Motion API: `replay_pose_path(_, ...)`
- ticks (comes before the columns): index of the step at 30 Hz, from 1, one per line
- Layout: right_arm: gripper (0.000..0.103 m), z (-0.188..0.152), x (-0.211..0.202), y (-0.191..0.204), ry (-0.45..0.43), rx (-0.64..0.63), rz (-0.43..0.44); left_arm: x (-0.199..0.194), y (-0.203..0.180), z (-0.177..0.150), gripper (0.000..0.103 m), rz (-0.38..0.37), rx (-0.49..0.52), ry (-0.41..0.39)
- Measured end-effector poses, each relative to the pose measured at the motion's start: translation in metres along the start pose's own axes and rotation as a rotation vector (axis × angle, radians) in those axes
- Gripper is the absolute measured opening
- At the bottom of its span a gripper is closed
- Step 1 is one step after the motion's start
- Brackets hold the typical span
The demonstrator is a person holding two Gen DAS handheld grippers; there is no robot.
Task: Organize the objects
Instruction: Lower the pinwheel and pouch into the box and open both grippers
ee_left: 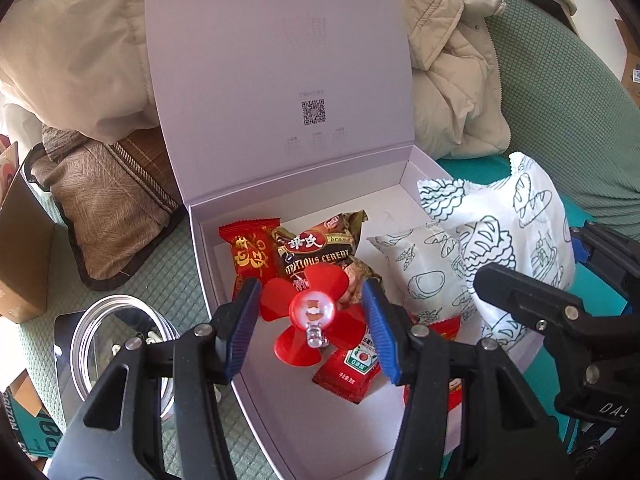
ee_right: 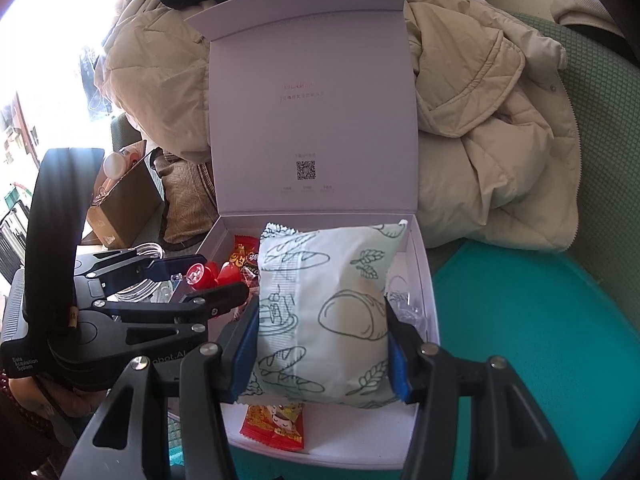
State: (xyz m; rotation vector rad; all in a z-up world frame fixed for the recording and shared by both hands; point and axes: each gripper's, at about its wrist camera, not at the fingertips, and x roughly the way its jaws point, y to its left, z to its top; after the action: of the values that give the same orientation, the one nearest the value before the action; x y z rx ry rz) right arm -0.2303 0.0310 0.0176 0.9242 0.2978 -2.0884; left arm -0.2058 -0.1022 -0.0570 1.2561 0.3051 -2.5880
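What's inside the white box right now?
In the white box: a red candy packet, a cereal packet, a ketchup sachet and one bread bag. The red fan and the held bread bag cover what lies beneath.

Ahead of the left gripper's fingers (ee_left: 370,322), the white box (ee_left: 208,264) stood open, its raised lid (ee_left: 276,72) walling off the far side. Snack packets (ee_left: 316,256) crowded the floor beyond the fingertips; bare floor lay below them, toward the near wall. To their right, the right gripper (ee_right: 320,354) and its bread packet (ee_right: 324,312) blocked the way. Left of the fingers, outside the box, a clear jar (ee_left: 116,344) stood close.
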Motion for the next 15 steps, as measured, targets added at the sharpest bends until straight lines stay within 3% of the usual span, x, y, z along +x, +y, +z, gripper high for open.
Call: replay_pose_path(15, 0.055, -0.024, 0.016, 0.005, 0.063, -0.010, 0.006, 0.020, -0.017, -0.023, 0.051, 0.007, 0.041, 0.062)
